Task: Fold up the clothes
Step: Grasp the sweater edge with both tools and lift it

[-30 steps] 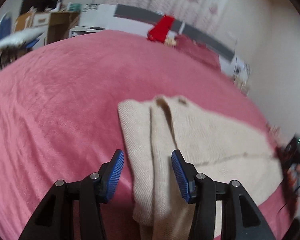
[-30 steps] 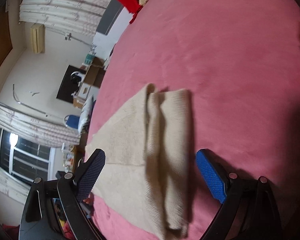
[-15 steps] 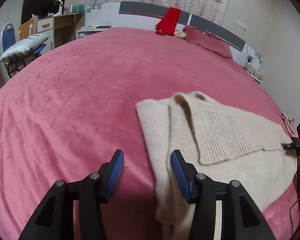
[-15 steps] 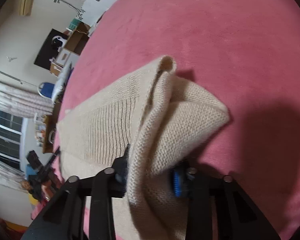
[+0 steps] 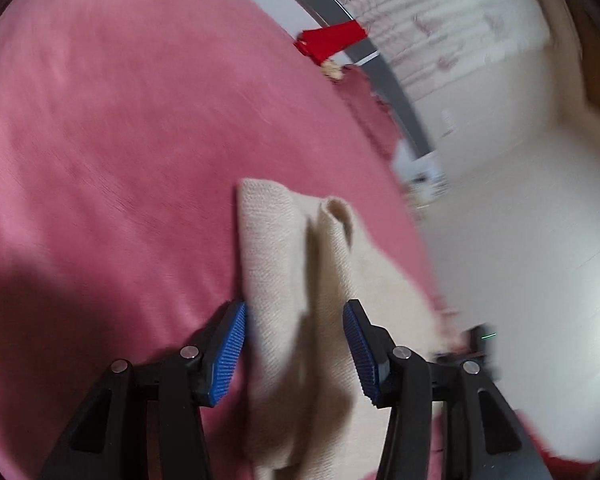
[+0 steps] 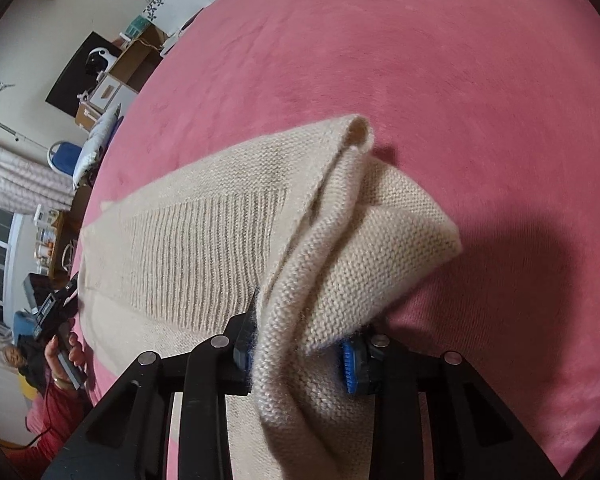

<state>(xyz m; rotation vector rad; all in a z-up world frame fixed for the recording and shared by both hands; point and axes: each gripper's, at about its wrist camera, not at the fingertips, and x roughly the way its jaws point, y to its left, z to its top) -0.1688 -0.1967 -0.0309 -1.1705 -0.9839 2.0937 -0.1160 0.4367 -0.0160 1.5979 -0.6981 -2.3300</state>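
A cream knitted sweater (image 6: 204,240) lies partly folded on a pink bed cover (image 6: 420,80). My right gripper (image 6: 300,354) is shut on a bunched fold of the sweater and lifts that edge off the bed. In the blurred left wrist view, my left gripper (image 5: 294,344) is open, its blue pads (image 5: 230,346) on either side of a folded end of the sweater (image 5: 300,264), not closed on it.
A red cloth (image 5: 332,38) hangs on the grey headboard (image 5: 396,76) at the far end. A desk with boxes (image 6: 112,76) and a blue chair (image 6: 66,154) stand beside the bed. A person's hand (image 6: 62,354) shows at the bed edge.
My right gripper closed on the sweater's fold and has lifted it. My left gripper swung over the sweater's end, which now sits between its open fingers.
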